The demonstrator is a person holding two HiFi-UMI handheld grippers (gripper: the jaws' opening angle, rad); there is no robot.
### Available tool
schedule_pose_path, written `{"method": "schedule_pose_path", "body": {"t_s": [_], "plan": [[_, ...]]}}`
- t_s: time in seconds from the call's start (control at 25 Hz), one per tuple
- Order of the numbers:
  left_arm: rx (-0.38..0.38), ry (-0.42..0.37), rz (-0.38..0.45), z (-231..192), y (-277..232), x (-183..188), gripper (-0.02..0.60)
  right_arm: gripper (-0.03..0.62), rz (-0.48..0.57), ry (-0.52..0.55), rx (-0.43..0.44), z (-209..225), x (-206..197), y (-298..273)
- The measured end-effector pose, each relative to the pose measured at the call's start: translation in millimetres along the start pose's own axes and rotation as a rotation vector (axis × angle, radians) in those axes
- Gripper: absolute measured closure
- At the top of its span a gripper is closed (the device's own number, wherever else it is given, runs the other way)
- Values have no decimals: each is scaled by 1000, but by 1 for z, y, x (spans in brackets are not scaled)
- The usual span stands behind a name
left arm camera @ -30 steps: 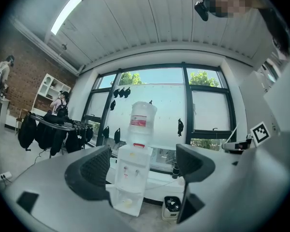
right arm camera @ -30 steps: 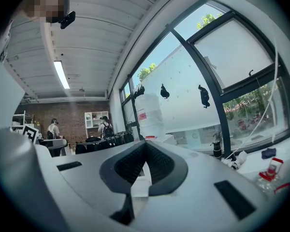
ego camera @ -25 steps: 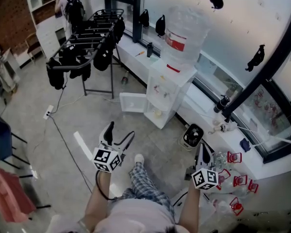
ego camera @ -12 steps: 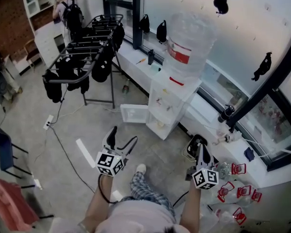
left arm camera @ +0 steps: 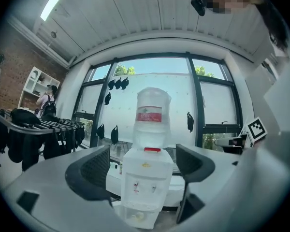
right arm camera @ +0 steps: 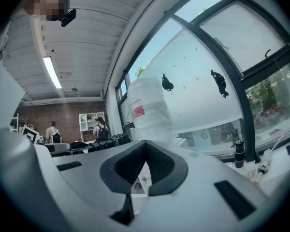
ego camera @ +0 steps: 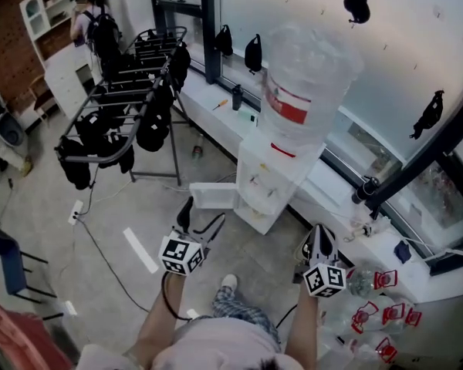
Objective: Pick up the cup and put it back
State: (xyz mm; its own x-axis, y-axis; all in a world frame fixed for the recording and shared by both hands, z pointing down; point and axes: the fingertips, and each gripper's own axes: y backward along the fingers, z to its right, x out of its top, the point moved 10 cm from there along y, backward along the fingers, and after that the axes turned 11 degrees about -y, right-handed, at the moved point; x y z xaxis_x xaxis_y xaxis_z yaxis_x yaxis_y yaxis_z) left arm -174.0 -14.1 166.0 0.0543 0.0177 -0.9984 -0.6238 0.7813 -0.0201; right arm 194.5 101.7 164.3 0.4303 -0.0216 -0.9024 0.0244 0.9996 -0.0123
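A grey floor (ego camera: 116, 206) fills the head view, with a clothes rack (ego camera: 131, 91) hung with dark items at the far left and a long white bench (ego camera: 208, 91) running under the windows. Against that bench stands a white water dispenser (ego camera: 266, 179), topped by a big clear bottle (ego camera: 305, 75) with a red label. Its lower door (ego camera: 212, 195) is swung open toward the left. The person stands facing it with both arms held forward. The left gripper (ego camera: 202, 213) points at the dispenser's open door, near it but clear of it. Its jaws are spread wide with nothing between them, and its own view frames the dispenser (left arm camera: 145, 182) in the gap. The right gripper (ego camera: 320, 237) is held just right of the dispenser, near the bench. In its own view the right gripper (right arm camera: 145, 163) has its pads pressed together at the tips, holding nothing, with the bottle (right arm camera: 147, 105) rising behind them. The cup (left arm camera: 137, 215) (small, pale and hard to make out) sits in the open lower compartment. It lies ahead of and below the left gripper, apart from both grippers.
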Motion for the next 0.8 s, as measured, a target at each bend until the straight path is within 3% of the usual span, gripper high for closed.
{"method": "schedule_pose_path", "body": {"t_s": [0.4,0.8], "plan": [[-63,-32,-20,-34,-88,3,175,577,2,-8,-35,8,4,-71],[-144,-32,-19,-44,-144,2,175,577,25,-2,-131,18,3,-79]]}}
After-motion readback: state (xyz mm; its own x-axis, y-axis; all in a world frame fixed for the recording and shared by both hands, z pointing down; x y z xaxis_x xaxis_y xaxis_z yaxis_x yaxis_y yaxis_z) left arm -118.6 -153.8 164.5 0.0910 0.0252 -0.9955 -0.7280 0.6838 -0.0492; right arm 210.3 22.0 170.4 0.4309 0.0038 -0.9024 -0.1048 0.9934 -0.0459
